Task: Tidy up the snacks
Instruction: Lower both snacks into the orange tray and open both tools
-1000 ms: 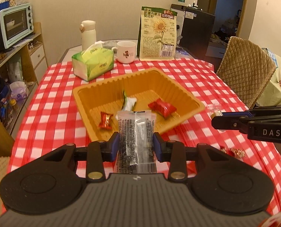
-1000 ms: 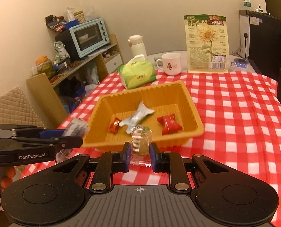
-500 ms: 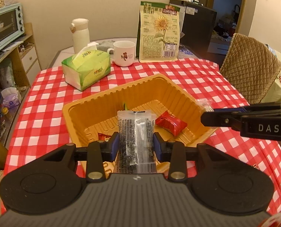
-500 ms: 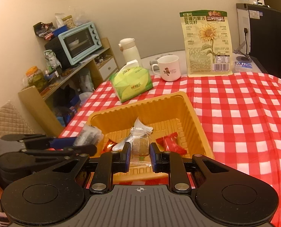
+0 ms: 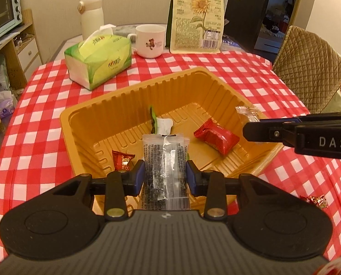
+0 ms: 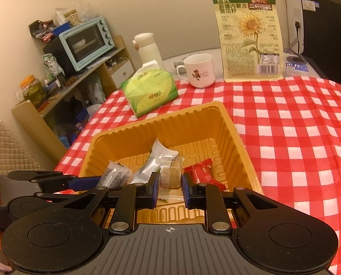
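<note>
An orange plastic tray (image 5: 115, 105) (image 6: 241, 137) sits on the red checked tablecloth. Inside lie a large red snack packet (image 5: 216, 137) (image 6: 205, 174), a small red candy (image 5: 122, 160) and a silver-green packet (image 5: 161, 126) (image 6: 152, 162). My left gripper (image 5: 165, 174) is shut on a clear packet of dark seeds (image 5: 164, 165), held over the tray's near side. My right gripper (image 6: 170, 188) is shut on a small clear-wrapped snack (image 6: 170, 174), also over the tray. Each gripper shows in the other's view: the right gripper (image 5: 250, 130) and the left gripper (image 6: 97, 181).
At the back stand a green tissue box (image 5: 99, 59), a white mug (image 5: 151, 40), a white flask (image 5: 91, 16) and a sunflower-seed bag (image 5: 198, 16). A wrapped candy (image 5: 315, 200) lies on the cloth at the right. A quilted chair (image 5: 308, 68) stands right, shelves with a toaster oven (image 6: 85, 43) left.
Both grippers have moved forward and down, from before the tray to over its inside, each still holding its packet. The tray now looks larger and nearer.
</note>
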Demonstrator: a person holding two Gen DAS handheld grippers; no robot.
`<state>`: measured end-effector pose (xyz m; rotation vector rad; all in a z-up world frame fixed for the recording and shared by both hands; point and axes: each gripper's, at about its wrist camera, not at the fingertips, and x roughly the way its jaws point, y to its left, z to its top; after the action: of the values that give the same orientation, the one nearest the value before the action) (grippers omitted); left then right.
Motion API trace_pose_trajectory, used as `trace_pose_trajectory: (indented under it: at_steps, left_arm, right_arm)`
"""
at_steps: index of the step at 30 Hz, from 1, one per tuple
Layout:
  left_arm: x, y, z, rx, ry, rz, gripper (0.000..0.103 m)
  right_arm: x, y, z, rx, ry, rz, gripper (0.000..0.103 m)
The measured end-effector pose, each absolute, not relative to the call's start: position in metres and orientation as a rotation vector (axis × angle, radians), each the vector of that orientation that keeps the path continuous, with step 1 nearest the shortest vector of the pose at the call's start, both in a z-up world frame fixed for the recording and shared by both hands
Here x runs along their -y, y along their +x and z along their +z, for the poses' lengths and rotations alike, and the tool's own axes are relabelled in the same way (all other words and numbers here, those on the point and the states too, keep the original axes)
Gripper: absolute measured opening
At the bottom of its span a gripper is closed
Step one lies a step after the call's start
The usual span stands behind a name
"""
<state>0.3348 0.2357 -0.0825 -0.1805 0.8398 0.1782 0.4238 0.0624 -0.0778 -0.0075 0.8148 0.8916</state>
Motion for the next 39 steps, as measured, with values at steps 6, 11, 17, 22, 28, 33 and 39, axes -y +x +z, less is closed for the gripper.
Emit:
trace_pose_trajectory:
  at_steps: [6, 11, 17, 22, 28, 33, 39]
  left_arm:
    - [-0.240, 0.338, -0.090, -0.858, -0.196, 0.173, 0.032]
    - [-0.241, 0.338, -0.087, -0.854, -0.202, 0.160, 0.033]
    - [-0.245, 0.336, -0.081, -0.843, -0.217, 0.158, 0.036]
    - [-0.249, 0.335, -0.078, -0.831, -0.225, 0.160, 0.040]
    - [-0.251, 0.332, -0.077, -0.828, -0.229, 0.165, 0.043]
    - [-0.252, 0.329, -0.075, -0.826, -0.230, 0.169, 0.049]
    - [-0.249, 0.324, -0.071, -0.817, -0.225, 0.178, 0.060]
  right_arm:
    - [-0.067, 0.430, -0.084, -0.838, 0.001, 0.886, 0.022]
    - [-0.070, 0.434, -0.086, -0.850, 0.004, 0.885, 0.022]
    - [-0.073, 0.436, -0.086, -0.855, 0.007, 0.883, 0.022]
    - [-0.078, 0.439, -0.090, -0.871, 0.018, 0.884, 0.022]
    - [-0.085, 0.441, -0.097, -0.903, 0.024, 0.885, 0.022]
    - [-0.086, 0.442, -0.098, -0.903, 0.041, 0.884, 0.022]
    - [-0.080, 0.441, -0.093, -0.877, 0.063, 0.862, 0.064]
